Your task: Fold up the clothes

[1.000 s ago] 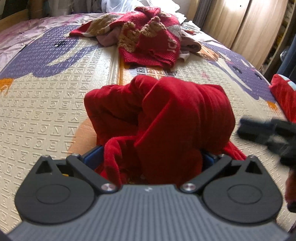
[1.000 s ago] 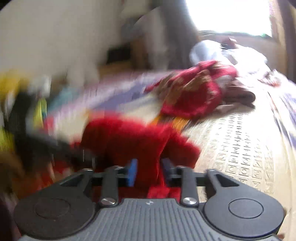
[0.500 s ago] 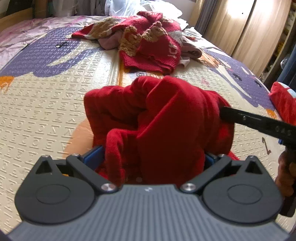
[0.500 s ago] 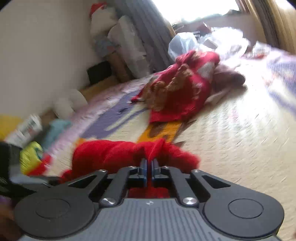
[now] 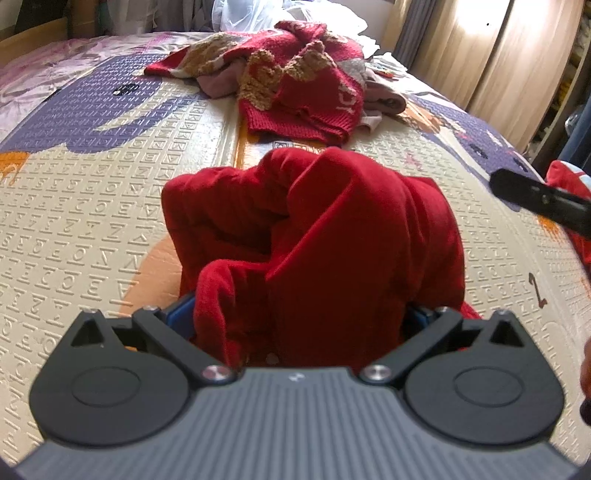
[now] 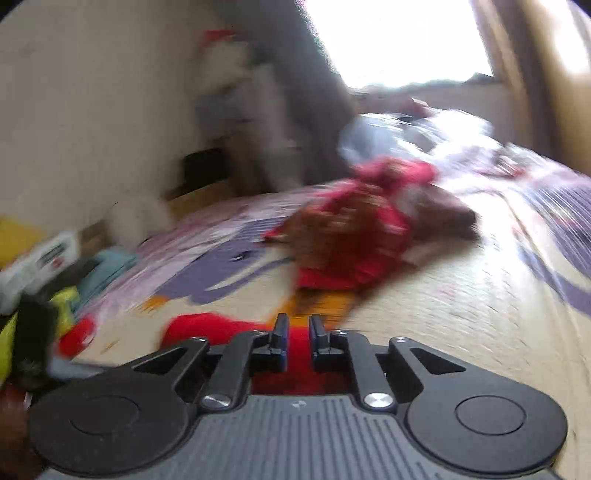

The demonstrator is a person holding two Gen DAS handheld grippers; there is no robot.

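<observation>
A crumpled red garment [image 5: 325, 229] is bunched up on the patterned bed mat [image 5: 92, 206]. My left gripper [image 5: 297, 317] has its jaws wide apart, and the bundle fills the gap and presses against both blue pads. The cloth hides the fingertips. My right gripper [image 5: 496, 182] hovers at the right, its tip a short way off the garment. In the blurred right wrist view, the right gripper [image 6: 297, 338] is opening with a narrow gap between its pads. Red cloth [image 6: 207, 328] shows behind that gap, and no cloth is pinched.
A heap of red and tan knitwear [image 5: 295, 81] over pinkish clothes lies farther up the bed. Another red item [image 5: 569, 177] sits at the right edge. Curtains [image 5: 498, 55] hang beyond, and white bags [image 5: 240, 14] lie at the head.
The right gripper, which had shut at the garment's right side, has parted its jaws slightly, lifted and drawn away to the right. The left gripper and its bundle have stayed put.
</observation>
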